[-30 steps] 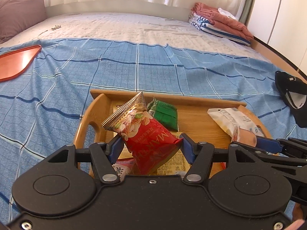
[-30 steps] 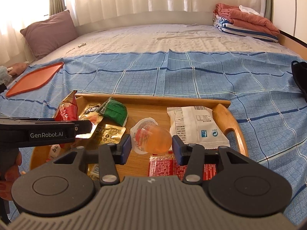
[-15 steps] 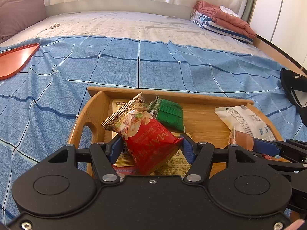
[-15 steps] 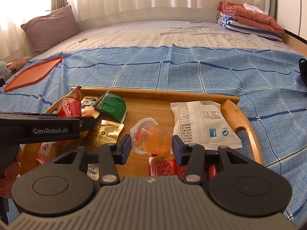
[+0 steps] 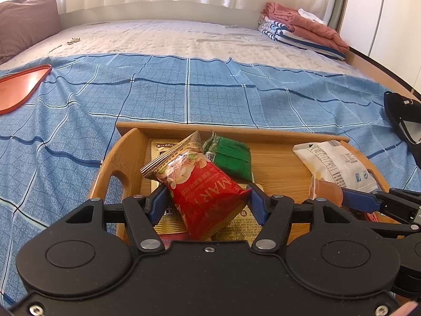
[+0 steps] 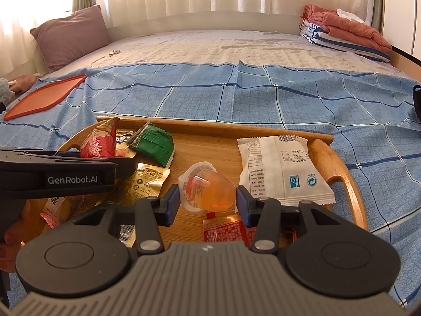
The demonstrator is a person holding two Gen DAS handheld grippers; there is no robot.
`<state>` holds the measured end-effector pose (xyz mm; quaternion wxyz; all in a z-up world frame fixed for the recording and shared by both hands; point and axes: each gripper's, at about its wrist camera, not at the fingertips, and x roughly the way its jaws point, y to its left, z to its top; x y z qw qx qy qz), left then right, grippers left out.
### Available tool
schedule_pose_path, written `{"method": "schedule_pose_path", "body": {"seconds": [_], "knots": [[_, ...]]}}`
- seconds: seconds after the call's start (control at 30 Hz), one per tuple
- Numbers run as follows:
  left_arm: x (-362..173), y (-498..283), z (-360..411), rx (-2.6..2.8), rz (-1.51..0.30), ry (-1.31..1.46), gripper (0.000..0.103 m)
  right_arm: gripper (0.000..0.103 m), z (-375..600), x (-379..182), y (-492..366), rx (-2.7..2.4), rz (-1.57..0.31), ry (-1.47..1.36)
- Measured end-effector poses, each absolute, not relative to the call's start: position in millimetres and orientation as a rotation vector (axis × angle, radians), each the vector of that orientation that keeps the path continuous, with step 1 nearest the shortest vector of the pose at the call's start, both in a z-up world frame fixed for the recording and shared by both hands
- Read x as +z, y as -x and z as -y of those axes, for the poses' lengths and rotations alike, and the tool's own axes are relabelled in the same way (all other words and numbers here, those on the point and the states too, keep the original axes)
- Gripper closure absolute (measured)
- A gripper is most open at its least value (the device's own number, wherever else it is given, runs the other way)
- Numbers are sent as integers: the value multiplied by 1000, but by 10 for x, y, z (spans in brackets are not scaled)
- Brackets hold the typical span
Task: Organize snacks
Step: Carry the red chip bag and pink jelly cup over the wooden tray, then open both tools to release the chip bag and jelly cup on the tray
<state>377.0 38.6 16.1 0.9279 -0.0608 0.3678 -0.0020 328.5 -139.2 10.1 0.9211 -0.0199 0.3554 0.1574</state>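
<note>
The left gripper (image 5: 208, 201) has its fingers clenched on a red snack bag (image 5: 202, 197), held tilted above the left end of the wooden tray (image 5: 123, 155), while the right gripper (image 6: 208, 201) grasps an orange jelly cup (image 6: 208, 188) over the tray's middle. Just beyond lie a green packet (image 6: 154, 146), gold packets (image 6: 147, 181) and a white packet (image 6: 281, 168) on the tray, which rests on a blue checked blanket (image 6: 236, 100) on the bed; further off are an orange tray (image 6: 44, 97), a pillow (image 6: 69, 35) and folded laundry (image 6: 344, 33)
</note>
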Motion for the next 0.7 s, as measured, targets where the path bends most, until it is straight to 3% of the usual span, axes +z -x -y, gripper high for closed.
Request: {"method": "schedule_pose_path", "body": {"seconds": [0.6,0.7], "knots": [[162,-3748,-377,-6,-748,121,40,49,1395,103,-3282,326,-726,35],[166,-3747,-374,-5,-745,118,36,48,1392,127,-3266,322,-720,27]]}}
